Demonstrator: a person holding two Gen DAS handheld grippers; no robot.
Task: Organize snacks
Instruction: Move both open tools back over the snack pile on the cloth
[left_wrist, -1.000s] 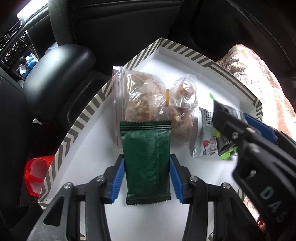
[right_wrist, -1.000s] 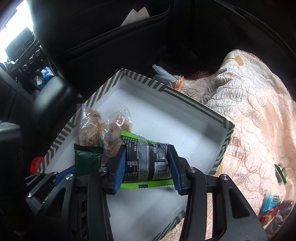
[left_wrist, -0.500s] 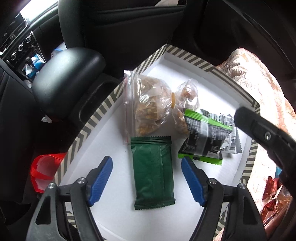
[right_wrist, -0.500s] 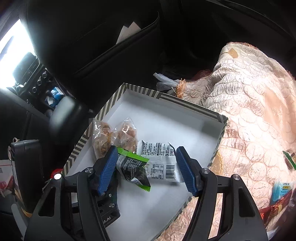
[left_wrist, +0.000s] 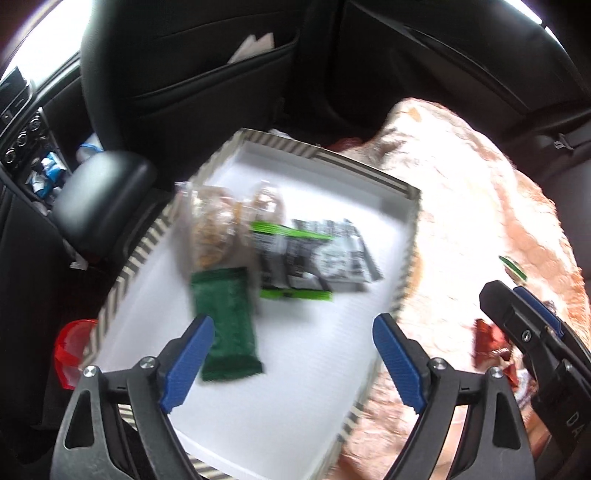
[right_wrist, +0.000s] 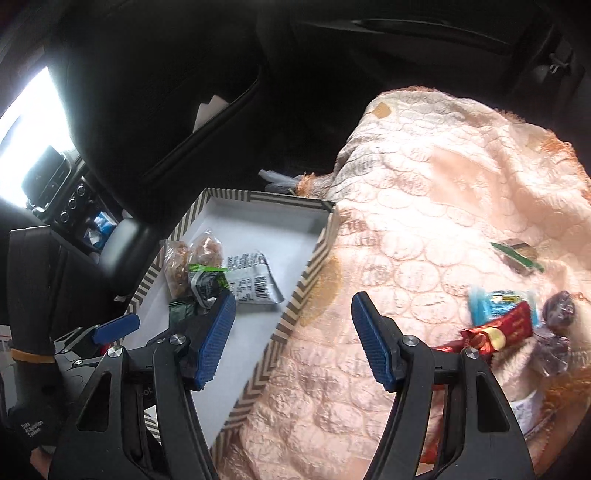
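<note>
A white tray with a striped rim (left_wrist: 406, 254) (right_wrist: 314, 258) sits on a car seat. In it lie a dark green packet (left_wrist: 225, 325), two clear bags of brown snacks (left_wrist: 218, 225) (right_wrist: 192, 258), a black and lime-green packet (left_wrist: 284, 258) (right_wrist: 207, 280) and a white printed packet (left_wrist: 343, 258) (right_wrist: 251, 284). My left gripper (left_wrist: 291, 362) is open and empty above the tray's near part. My right gripper (right_wrist: 293, 339) is open and empty over the tray's right rim and the blanket. Loose snacks lie at right: a red packet (right_wrist: 498, 332), a blue packet (right_wrist: 495, 302) and a green packet (right_wrist: 517, 254).
A peach patterned blanket (right_wrist: 424, 203) covers the seat right of the tray. A black seat back with a pocket (left_wrist: 207, 55) rises behind. A black armrest (left_wrist: 99, 192) and a red cup (left_wrist: 70, 350) are at left. The right gripper's body (left_wrist: 535, 350) shows at the left view's right edge.
Both grippers let go of their packets, opened, and pulled back from the tray. The right gripper swung right toward the blanket and the loose snacks.
</note>
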